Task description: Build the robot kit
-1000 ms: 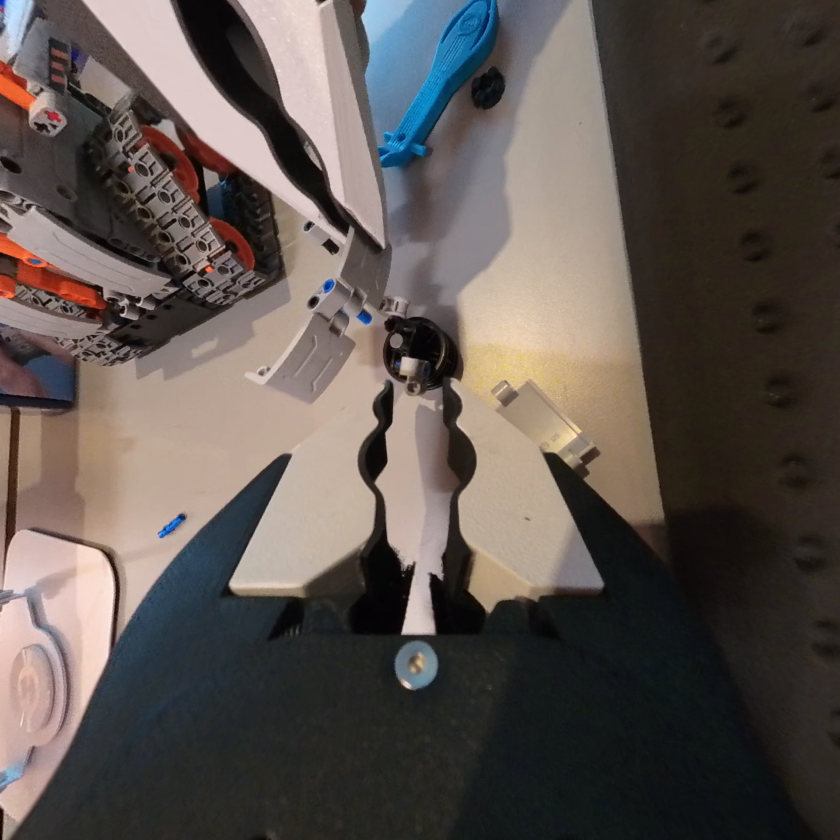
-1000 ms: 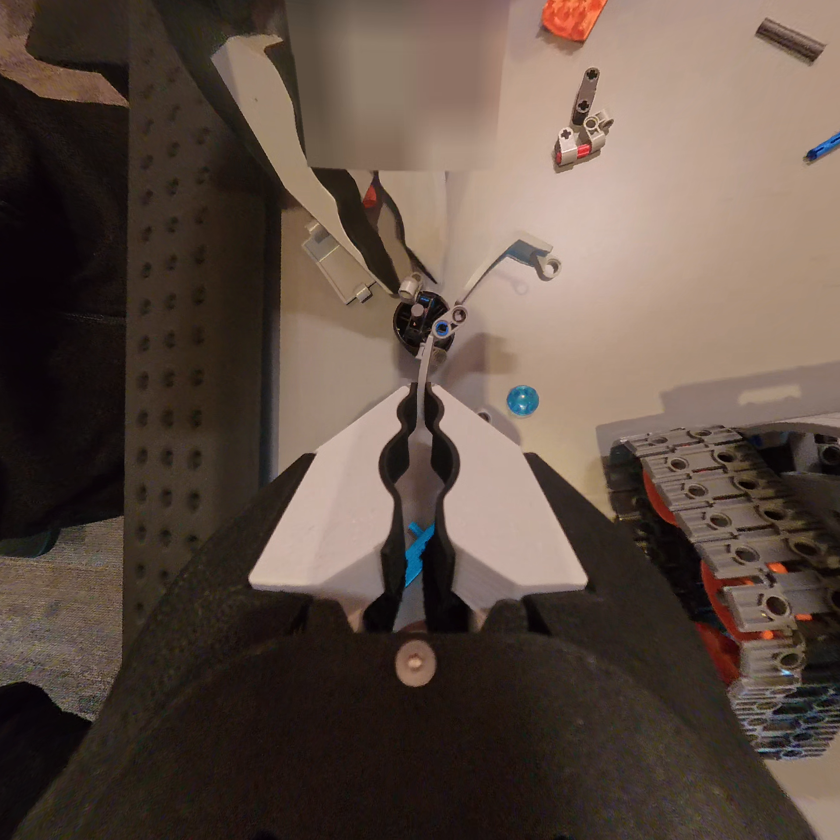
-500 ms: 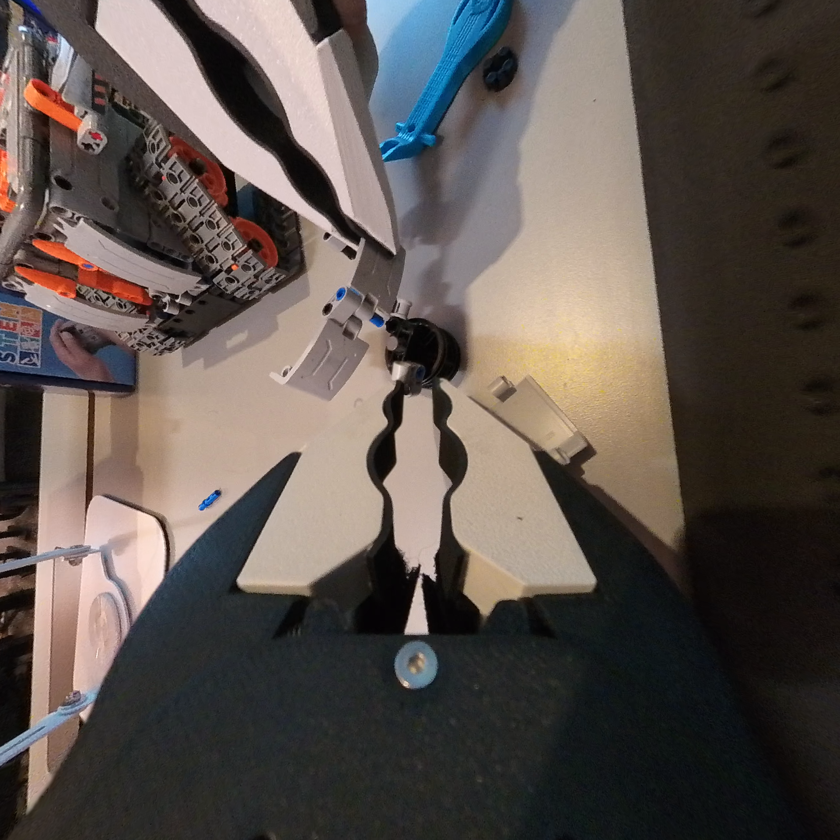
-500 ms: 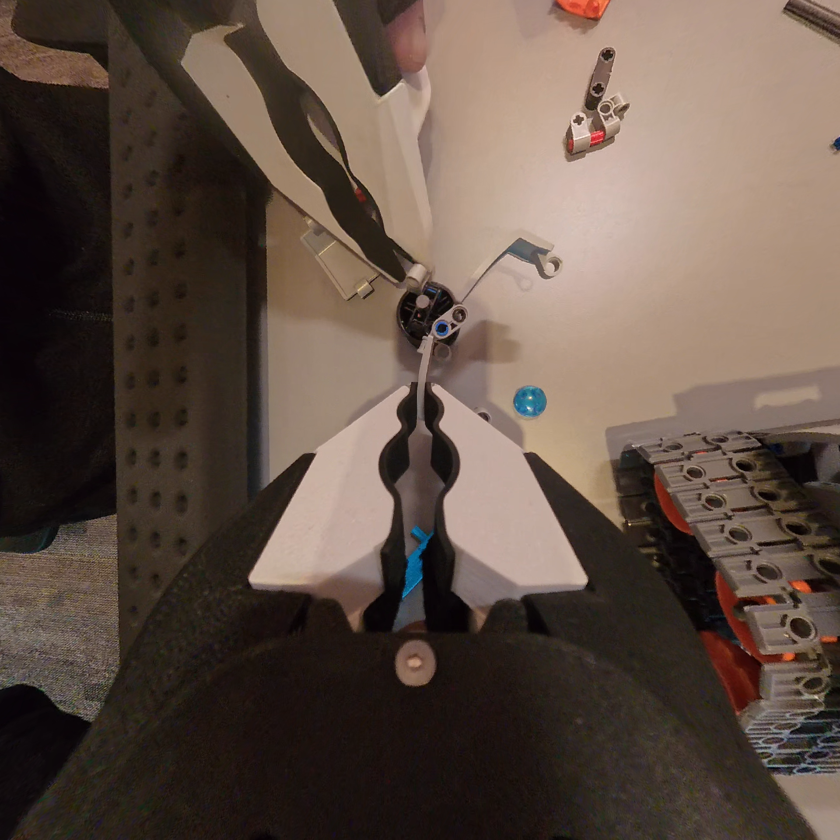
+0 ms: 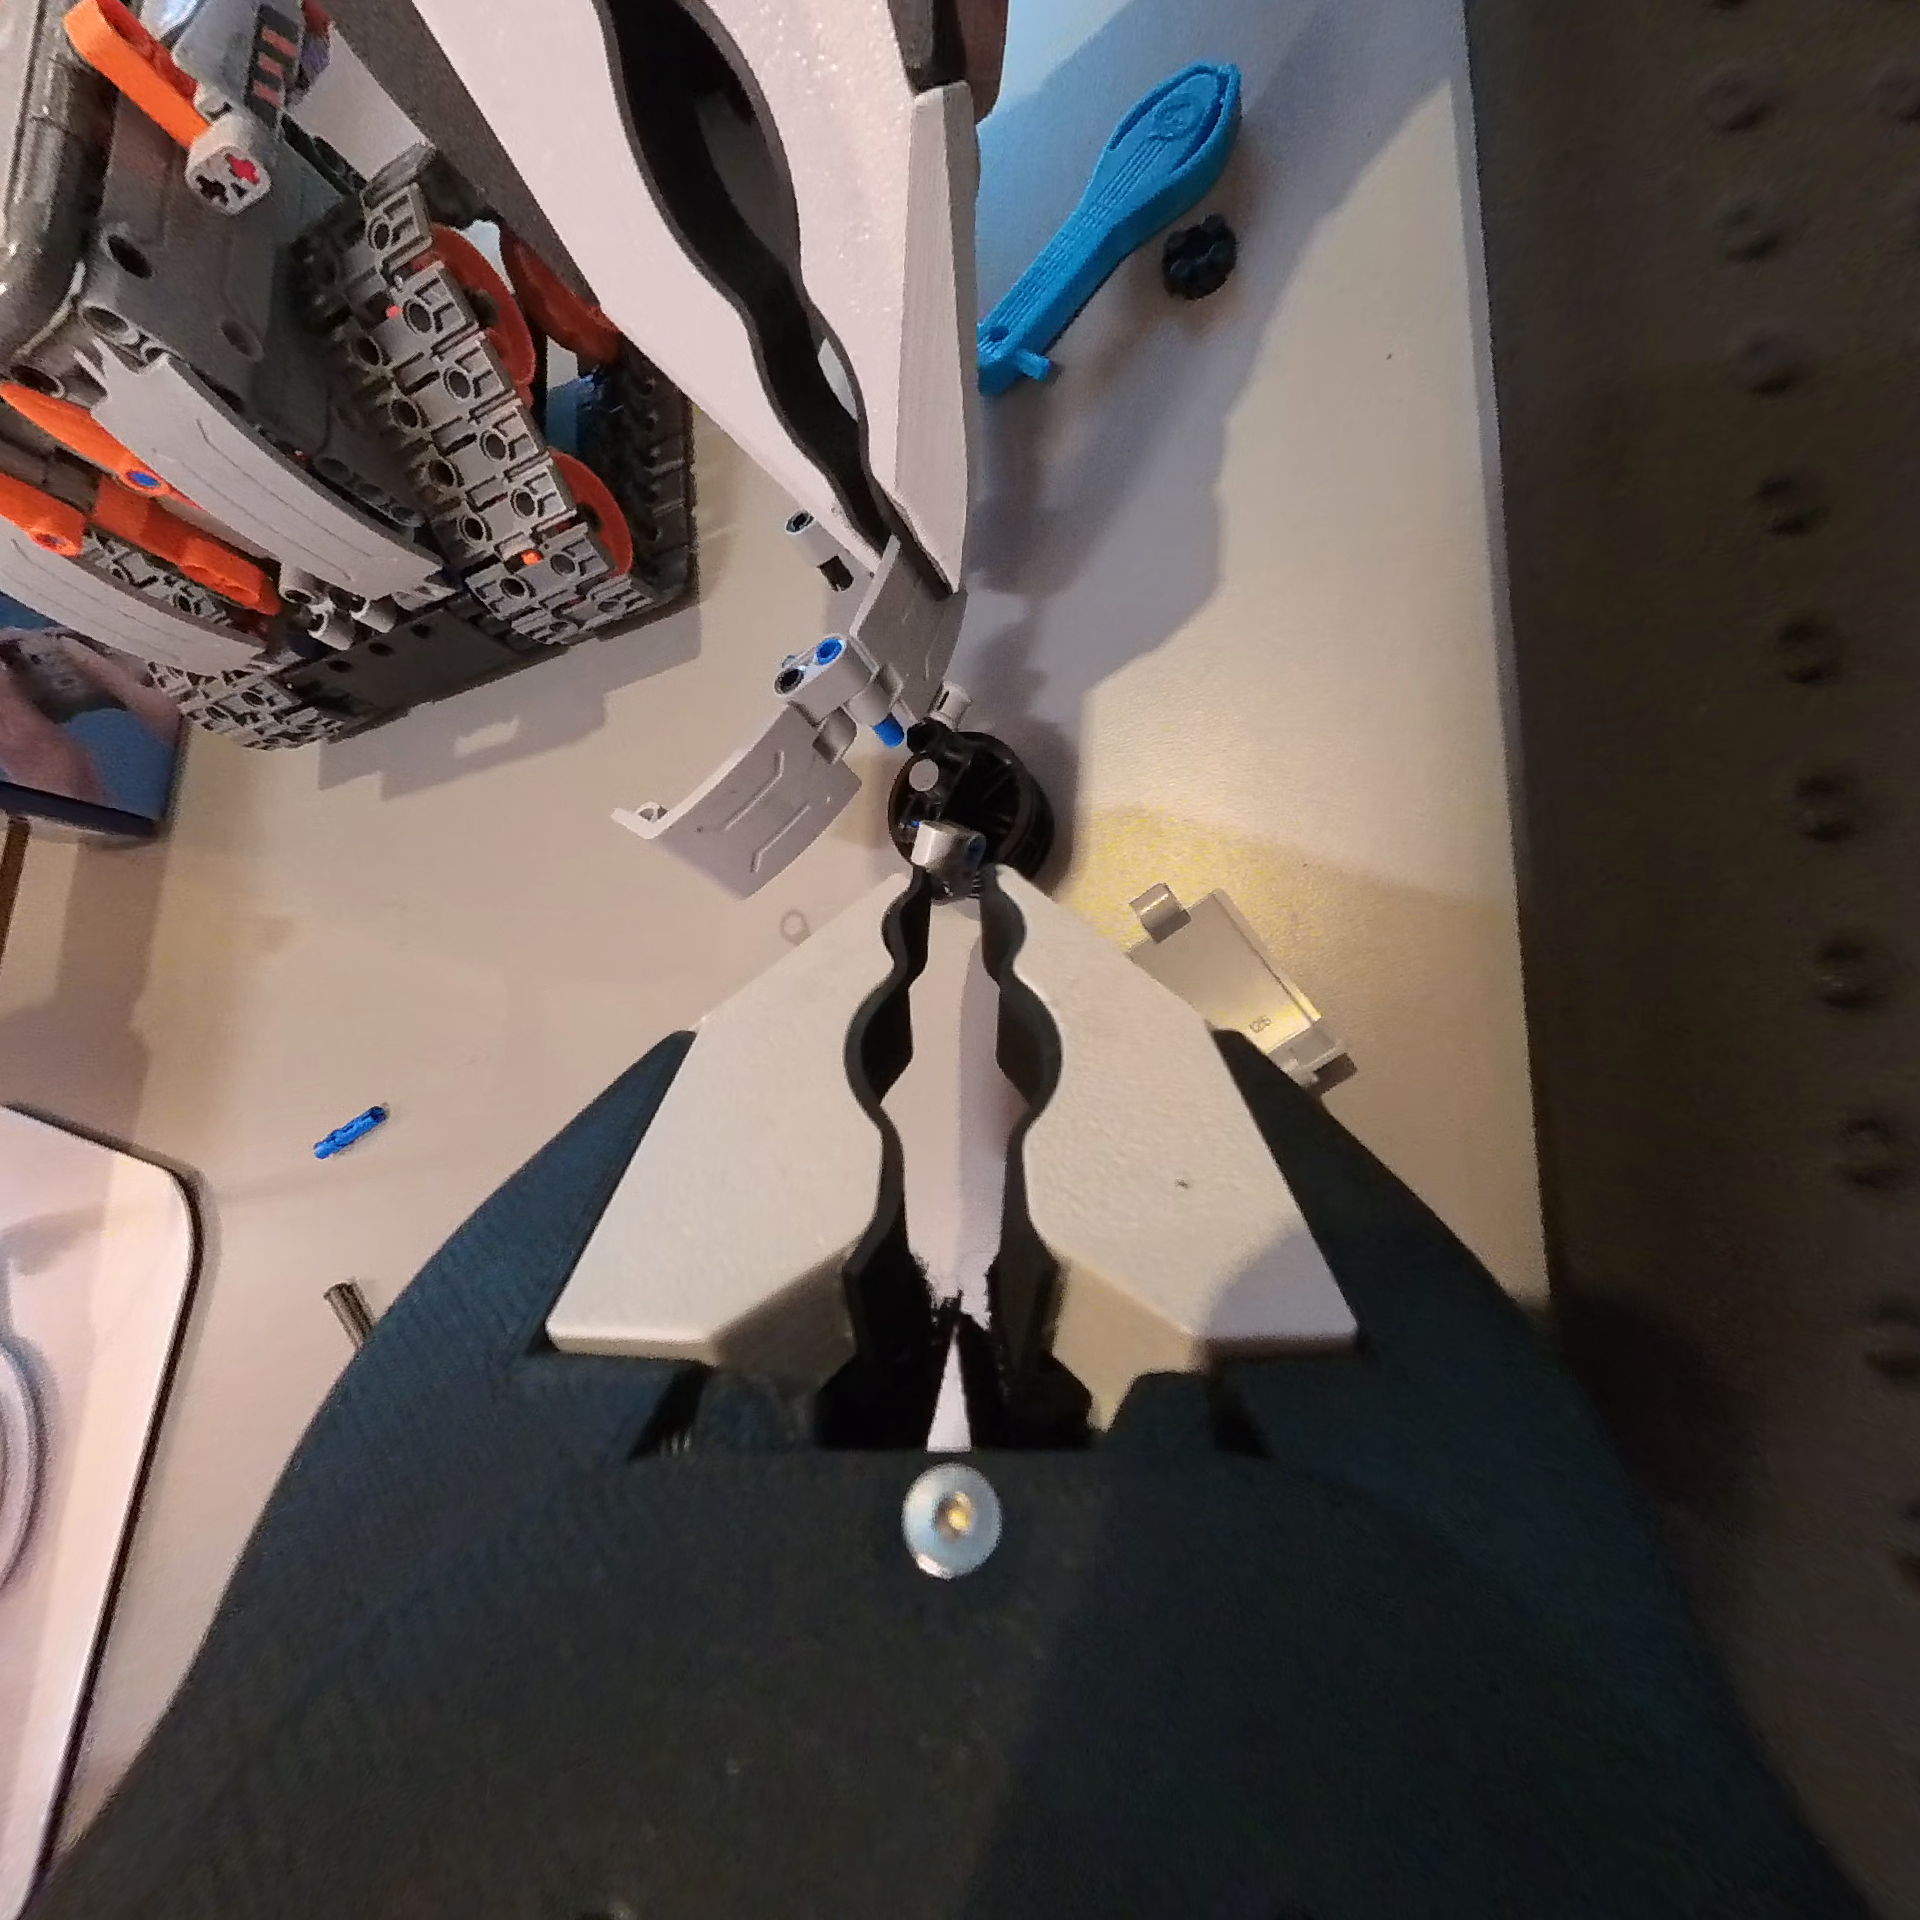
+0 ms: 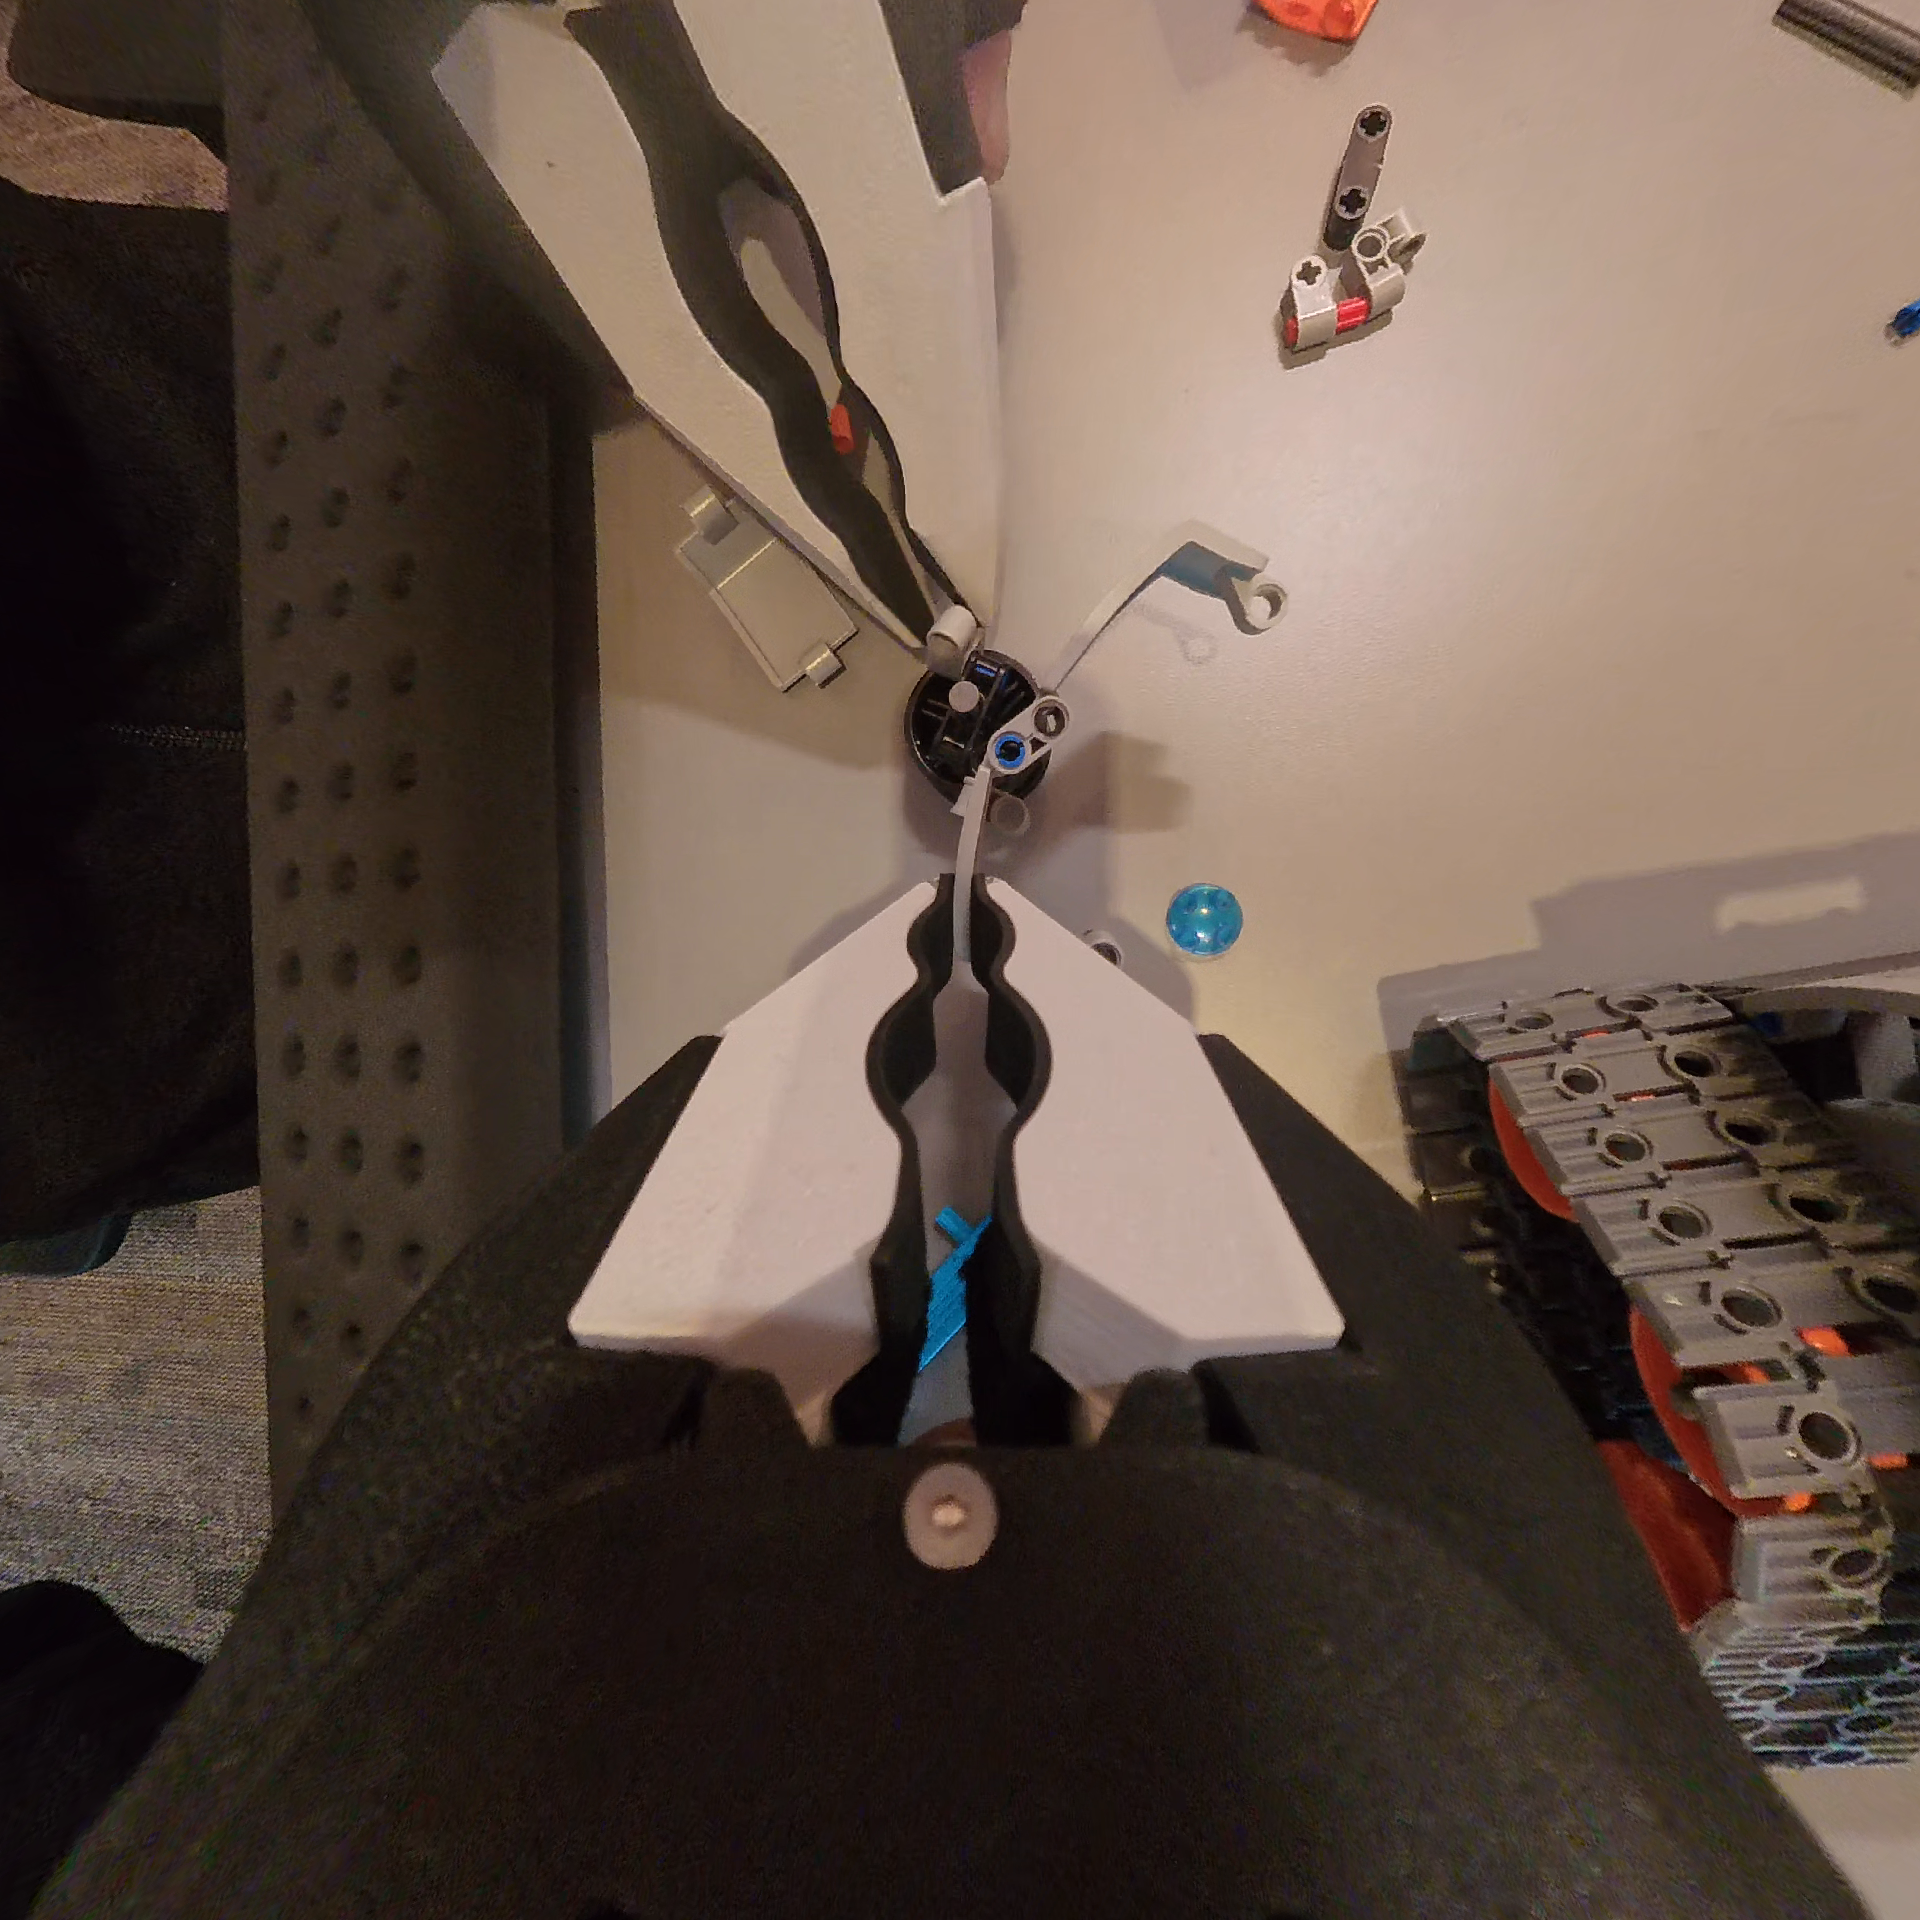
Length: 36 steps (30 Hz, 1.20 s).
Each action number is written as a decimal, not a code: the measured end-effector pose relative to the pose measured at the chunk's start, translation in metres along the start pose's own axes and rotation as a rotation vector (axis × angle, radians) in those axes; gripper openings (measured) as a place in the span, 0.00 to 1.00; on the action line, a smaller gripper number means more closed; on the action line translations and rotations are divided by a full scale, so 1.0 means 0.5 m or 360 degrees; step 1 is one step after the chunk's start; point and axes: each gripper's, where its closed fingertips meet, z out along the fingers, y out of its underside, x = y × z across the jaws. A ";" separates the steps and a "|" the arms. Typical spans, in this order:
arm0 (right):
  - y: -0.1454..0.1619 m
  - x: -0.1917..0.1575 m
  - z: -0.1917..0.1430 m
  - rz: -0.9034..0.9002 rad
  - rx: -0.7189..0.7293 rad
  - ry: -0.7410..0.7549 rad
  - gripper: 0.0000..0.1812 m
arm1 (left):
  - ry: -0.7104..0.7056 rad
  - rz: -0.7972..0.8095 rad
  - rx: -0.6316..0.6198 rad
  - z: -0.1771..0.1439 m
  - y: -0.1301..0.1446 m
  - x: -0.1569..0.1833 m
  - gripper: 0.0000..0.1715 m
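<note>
black wheel hub (image 5: pixel 971 795) sits between both tips: left claw (image 5: pixel 951 883) clamped on its grey connector, right claw (image 6: pixel 961 899) clamped on a curved grey panel (image 6: pixel 971 831).

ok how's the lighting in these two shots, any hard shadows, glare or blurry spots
Left wrist view: warm light, hard shadows fanning out on the table from the black wheel; a yellowish bright patch beside it; the white tray at the left edge is blurred. Right wrist view: dimmer and even, with the tracked vehicle casting a soft shadow.
</note>
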 end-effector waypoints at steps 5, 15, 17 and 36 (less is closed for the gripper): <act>-0.002 0.001 -0.001 0.0000 0.0006 0.0004 0.00 | 0.0045 -0.0106 0.0015 -0.002 0.003 -0.004 0.03; -0.003 0.005 0.001 0.0001 0.0008 0.0020 0.00 | 0.0164 -0.0452 0.0140 -0.019 -0.008 -0.023 0.13; -0.005 0.005 -0.001 0.0000 0.0016 0.0024 0.00 | 0.0144 -0.0477 0.0093 -0.018 -0.008 -0.026 0.13; -0.007 0.002 0.006 -0.0004 0.0010 0.0023 0.00 | 0.0525 -0.1010 0.0156 0.001 -0.010 -0.020 0.04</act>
